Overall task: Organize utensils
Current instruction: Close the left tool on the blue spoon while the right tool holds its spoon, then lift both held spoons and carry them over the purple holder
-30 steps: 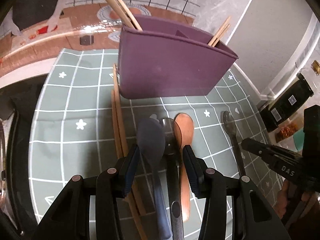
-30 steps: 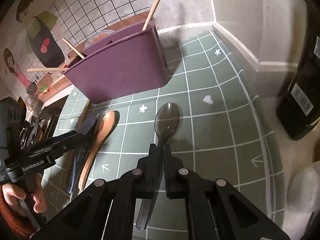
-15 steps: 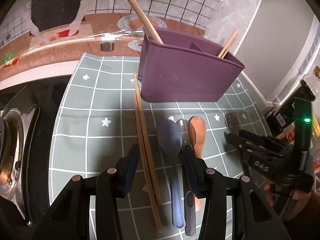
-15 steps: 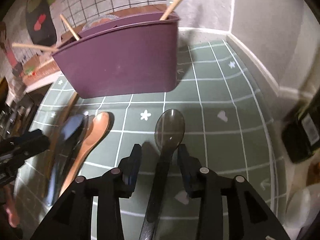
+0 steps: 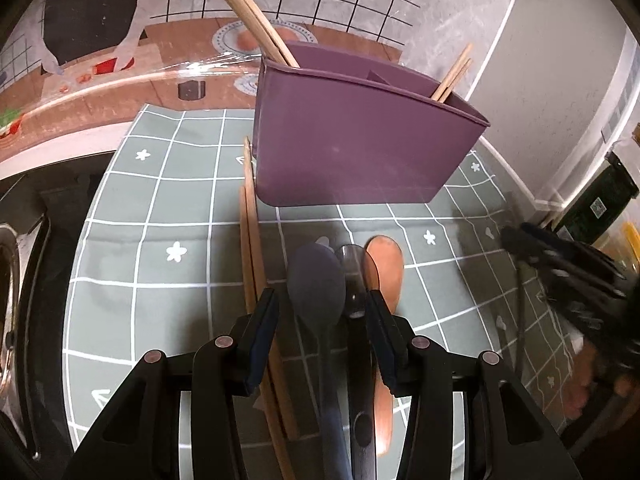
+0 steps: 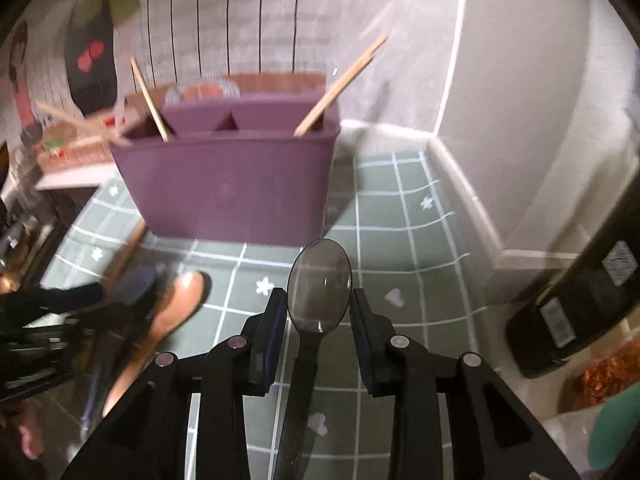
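Left claw: ours, fingers apart around the dark blue plastic spoon.
Right claw: ours, fingers apart beside the smoky translucent spoon.

Purple caddy blocks ahead (chopsticks jutting); mat rightward open.

Mat: green grid-patterned mat lying across the counter.
Bottle: dark labelled bottle leaning at right.
Wall: illustrated tiled backsplash showing behind.

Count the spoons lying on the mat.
4: dark blue spoon, clear grey spoon and brown spoon side by side between the left gripper fingers; another clear spoon between the right gripper fingers.
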`<state>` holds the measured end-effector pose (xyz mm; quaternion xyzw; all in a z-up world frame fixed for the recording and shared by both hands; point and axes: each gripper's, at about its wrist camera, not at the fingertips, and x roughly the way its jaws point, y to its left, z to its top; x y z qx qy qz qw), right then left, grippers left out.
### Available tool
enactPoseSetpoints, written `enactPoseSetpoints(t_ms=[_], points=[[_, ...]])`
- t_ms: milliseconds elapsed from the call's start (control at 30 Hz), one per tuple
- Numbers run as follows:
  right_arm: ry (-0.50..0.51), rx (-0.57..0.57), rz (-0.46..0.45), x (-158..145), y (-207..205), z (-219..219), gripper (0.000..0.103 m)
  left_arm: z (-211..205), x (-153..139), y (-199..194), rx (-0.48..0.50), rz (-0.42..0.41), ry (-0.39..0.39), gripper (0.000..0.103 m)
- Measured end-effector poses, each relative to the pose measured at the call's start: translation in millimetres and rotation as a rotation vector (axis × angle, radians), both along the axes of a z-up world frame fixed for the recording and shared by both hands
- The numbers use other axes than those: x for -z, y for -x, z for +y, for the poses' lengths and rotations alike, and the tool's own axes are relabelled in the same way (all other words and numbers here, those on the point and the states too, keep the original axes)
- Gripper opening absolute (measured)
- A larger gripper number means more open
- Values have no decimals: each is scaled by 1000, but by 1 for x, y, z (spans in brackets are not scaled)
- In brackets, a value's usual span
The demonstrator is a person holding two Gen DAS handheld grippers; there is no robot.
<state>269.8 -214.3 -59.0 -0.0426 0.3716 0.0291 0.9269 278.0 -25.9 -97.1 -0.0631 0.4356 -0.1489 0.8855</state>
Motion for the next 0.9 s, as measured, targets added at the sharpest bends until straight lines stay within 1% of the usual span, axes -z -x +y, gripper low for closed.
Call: enactPoseSetpoints(t_ms=[100, 167, 333, 400, 433, 567, 667, 733, 800, 900], points=[[-38, 4, -22, -13, 10, -5, 29, 1, 3, -8, -3, 24, 7, 42], [-44, 7, -31, -17, 12, -7, 29, -1, 6, -14, -1, 52, 4, 41], [-54, 13, -39, -21, 23, -8, 29, -4, 6, -23, 4, 78, -1, 40], [-48, 15, -43, -22, 26, -9, 29, -2, 6, -27, -3, 94, 7, 38], [-45, 16, -45, -23, 27, -9, 29, -2, 6, -29, -10, 102, 4, 35], [-52, 16, -53, -27, 31, -10, 29, 0, 5, -31, -24, 116, 9, 34], [-54, 14, -69, -33, 36, -9, 29, -1, 0, -21, -29, 81, -3, 34], [-52, 8, -76, -36, 40, -8, 29, 2, -9, -9, -40, 48, 17, 34], [-51, 5, -79, -40, 44, -8, 29, 3, -24, 6, -36, -5, 34, 34], [-49, 2, -87, -46, 49, -7, 29, 2, -55, 29, -23, -116, 34, 34]])
